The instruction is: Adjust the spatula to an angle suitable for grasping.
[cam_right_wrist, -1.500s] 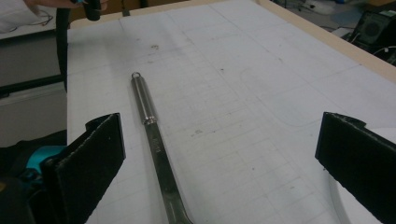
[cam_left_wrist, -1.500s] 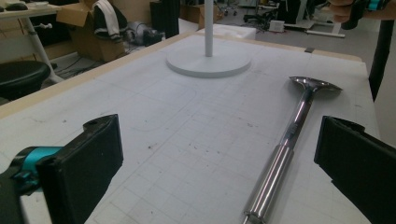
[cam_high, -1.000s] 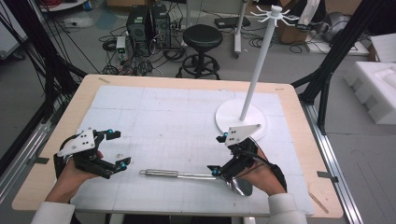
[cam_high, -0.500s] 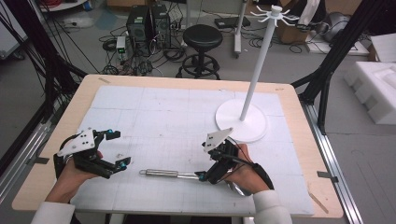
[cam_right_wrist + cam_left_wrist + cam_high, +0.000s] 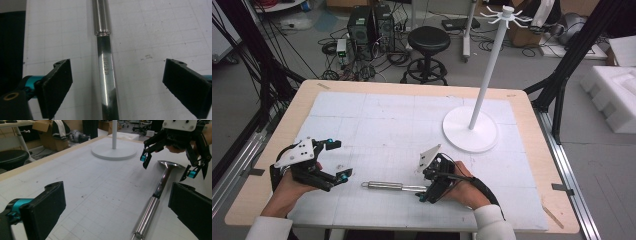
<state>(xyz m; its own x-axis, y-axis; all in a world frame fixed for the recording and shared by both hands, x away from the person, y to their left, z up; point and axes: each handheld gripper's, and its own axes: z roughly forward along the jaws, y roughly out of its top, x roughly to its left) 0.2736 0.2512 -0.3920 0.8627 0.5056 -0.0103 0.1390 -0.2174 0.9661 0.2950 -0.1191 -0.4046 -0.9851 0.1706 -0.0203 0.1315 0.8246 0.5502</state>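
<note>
Handling the steel ladle (image 5: 394, 186) calls for care: we judge it rigid, fairly heavy for its size and slick on its polished surfaces. It lies flat on the white mat near the front edge of the worktop (image 5: 377, 87), with its round tubular handle toward the left and its bowl end under the right hand.

We hold the right gripper (image 5: 428, 192) over the flat neck just beyond the handle. Its jaws have just been closing a little, yet both pads stand clear of the metal with the neck between them, so nothing is grasped.

The left gripper (image 5: 341, 160) rests spread apart near the front left corner, holding nothing, just short of the handle's tip.

We recommend gripping the flat neck (image 5: 108, 75) across its width, since the round handle (image 5: 147, 216) could roll between the pads. The bowl's weight may tip the ladle when lifted.

The white hook stand (image 5: 472, 134) sits well apart, toward the right rear.
</note>
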